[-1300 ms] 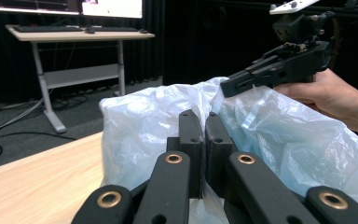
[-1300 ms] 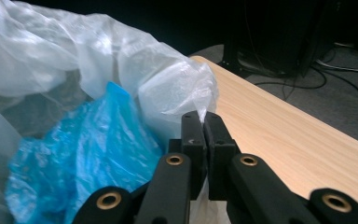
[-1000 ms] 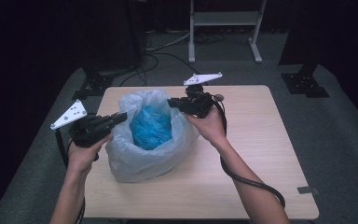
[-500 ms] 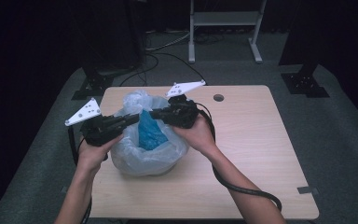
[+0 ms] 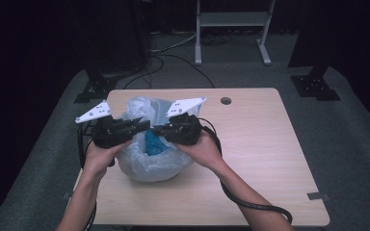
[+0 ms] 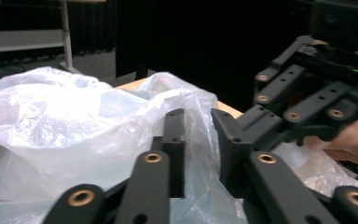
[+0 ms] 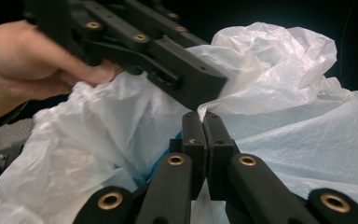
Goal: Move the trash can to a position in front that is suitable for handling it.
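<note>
A thin clear plastic bag [image 5: 149, 161] stands on the wooden table [image 5: 270, 144] with a blue bundle [image 5: 153, 143] inside. Both grippers meet tip to tip over its mouth. My left gripper [image 5: 146, 124] comes from the left. Its jaws have just been opening, and in the left gripper view [image 6: 196, 119] they stand apart with bag film [image 6: 98, 126] loose in the gap. My right gripper [image 5: 157, 129] comes from the right. In the right gripper view its jaws [image 7: 204, 116] are shut, pinching the bag's rim [image 7: 261, 79]. The left gripper's finger [image 7: 186, 79] crosses just above them.
A round cable hole [image 5: 226, 101] sits near the table's far edge. Beyond the table are a metal rack [image 5: 231, 29] and black floor stands [image 5: 96, 86] [image 5: 315, 86]. The right gripper's cable [image 5: 250, 204] trails over the near table.
Both grippers came together over the bag, the right one moving left, and drew the wide mouth in over the blue bundle. The left jaws opened.
</note>
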`<state>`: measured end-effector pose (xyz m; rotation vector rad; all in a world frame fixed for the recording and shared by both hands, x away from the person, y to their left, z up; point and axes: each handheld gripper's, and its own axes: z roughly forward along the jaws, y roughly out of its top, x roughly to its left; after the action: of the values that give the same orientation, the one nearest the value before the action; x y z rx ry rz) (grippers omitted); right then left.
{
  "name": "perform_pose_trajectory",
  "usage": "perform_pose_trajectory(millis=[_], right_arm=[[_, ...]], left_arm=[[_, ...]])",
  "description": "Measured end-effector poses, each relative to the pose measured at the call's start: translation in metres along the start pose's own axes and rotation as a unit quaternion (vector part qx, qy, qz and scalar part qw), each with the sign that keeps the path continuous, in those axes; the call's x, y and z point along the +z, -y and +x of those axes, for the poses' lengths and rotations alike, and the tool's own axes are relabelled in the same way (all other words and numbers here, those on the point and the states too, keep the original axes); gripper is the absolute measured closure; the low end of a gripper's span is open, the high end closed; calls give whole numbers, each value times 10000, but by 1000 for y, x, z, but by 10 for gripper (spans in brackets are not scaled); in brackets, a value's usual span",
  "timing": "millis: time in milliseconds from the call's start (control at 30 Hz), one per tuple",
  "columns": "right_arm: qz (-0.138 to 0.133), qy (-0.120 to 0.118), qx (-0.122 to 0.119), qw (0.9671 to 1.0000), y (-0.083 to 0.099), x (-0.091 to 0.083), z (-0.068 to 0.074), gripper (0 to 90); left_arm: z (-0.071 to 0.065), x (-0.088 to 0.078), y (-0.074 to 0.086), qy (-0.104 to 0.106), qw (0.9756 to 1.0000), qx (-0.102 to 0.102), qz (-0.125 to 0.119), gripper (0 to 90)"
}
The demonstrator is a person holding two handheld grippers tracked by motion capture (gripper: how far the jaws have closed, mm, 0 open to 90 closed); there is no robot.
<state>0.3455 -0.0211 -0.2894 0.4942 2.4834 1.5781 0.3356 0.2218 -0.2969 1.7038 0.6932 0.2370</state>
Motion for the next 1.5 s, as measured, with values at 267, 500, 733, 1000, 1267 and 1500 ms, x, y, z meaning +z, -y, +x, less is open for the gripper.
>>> perform_pose_trajectory(millis=[267, 500, 733, 1000, 1267, 1500], right_arm=[[153, -116, -409, 9990, 2, 2, 12, 889], [287, -241, -701, 9968, 1, 7, 24, 881], [253, -348, -656, 9969, 4, 6, 24, 858], [-2, -259, -235, 9994, 12, -4, 10, 670], [-166, -276, 526, 9981, 15, -4, -12, 324], [-144, -436, 521, 9976, 11, 4, -11, 289]], left_arm=[[1, 7, -2, 66, 9994, -249, 211, 609], [0, 14, -4, 126, 9977, -367, 555, 516], [-5, 16, -3, 77, 9977, 19, 678, 817], [-5, 11, -8, 136, 9999, 21, -1, 897], [-15, 16, -14, 405, 9990, 127, -127, 897], [-29, 27, -21, 611, 9977, 283, -105, 897]])
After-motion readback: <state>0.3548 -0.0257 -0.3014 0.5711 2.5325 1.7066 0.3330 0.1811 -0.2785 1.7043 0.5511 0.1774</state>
